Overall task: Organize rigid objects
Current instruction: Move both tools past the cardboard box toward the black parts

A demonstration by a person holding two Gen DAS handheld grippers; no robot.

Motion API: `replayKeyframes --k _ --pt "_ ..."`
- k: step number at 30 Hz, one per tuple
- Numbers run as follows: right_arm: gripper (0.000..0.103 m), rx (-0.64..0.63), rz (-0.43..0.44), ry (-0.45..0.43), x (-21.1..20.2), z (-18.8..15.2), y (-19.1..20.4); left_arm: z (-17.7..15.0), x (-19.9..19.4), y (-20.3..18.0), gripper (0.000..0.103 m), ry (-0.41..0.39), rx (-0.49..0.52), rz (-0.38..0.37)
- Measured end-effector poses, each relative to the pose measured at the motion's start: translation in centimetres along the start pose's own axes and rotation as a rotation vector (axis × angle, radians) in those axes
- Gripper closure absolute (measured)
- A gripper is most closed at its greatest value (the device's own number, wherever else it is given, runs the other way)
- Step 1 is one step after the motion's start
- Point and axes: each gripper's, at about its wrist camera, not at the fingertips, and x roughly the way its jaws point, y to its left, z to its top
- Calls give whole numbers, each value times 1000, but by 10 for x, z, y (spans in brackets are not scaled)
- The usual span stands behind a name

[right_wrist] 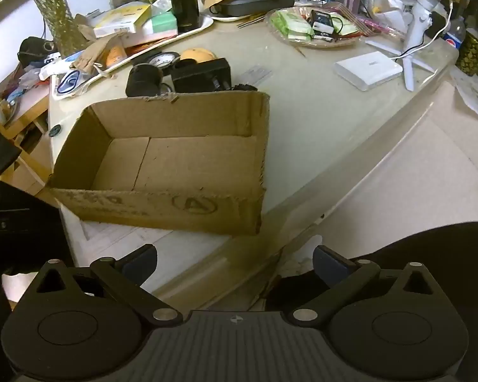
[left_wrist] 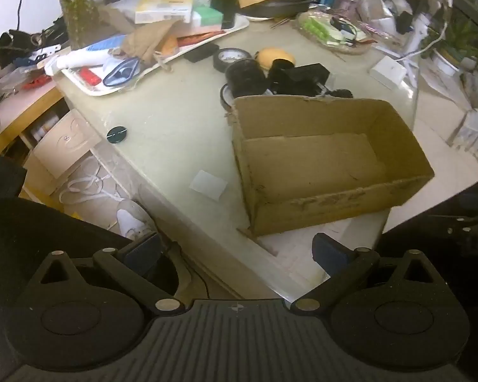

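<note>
Cardboard box (left_wrist: pixel 328 159), open at the top and with nothing inside, is sitting near the front edge of a pale glass-topped table (left_wrist: pixel 175 117); a circled letter is showing on its near wall in the right wrist view. Just behind its far wall the rigid objects are lying in a tight cluster: a black cylinder (left_wrist: pixel 245 76), a roll of black tape (left_wrist: pixel 232 58) with a white core, a yellow rounded object (left_wrist: pixel 275 57) and a black boxy device (left_wrist: pixel 302 78), several of them touching one another. A thin dark ring is peeking out at the box's far left corner.

Left gripper (left_wrist: pixel 237 251) is hovering over the table's near edge, its jaws spread wide with nothing between them, and its blue pads are clear of the box. Right gripper (right_wrist: pixel 235 264) is hanging likewise, jaws standing fully apart and holding nothing, near the box's right front corner.

A small round dark cap (left_wrist: pixel 116 134) is lying alone on the left of the table, well apart from the box. Farther left, a white tray (left_wrist: pixel 162 60) is carrying a heap of papers, cartons and blue-rimmed glasses. On the far right a white flat box (right_wrist: pixel 368 70) is resting beside a white tripod stand (right_wrist: pixel 419 28), and a shallow dish (right_wrist: pixel 315 28) of green packets is lying beyond it. A white shoe (left_wrist: pixel 132 219) is showing on the floor below the table's left edge.
</note>
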Motion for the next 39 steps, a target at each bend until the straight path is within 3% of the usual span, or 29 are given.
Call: replayKeyframes --k 4,7,9,21,39 --pt "0 4 -18 -19 -3 -2 7 1 -3 -8 0 3 29 49" --pt "0 -1 -4 -43 -10 -14 13 -3 -6 -4 0 -2 20 20" --pt "0 12 24 -11 -7 -9 6 -2 -7 0 0 5 8 -4" --pt "0 -43 -6 -1 -8 -14 10 -7 -1 -6 0 45 44 -4" --pt "0 -25 13 -16 -11 -13 10 -7 -5 -8 0 33 69 -15"
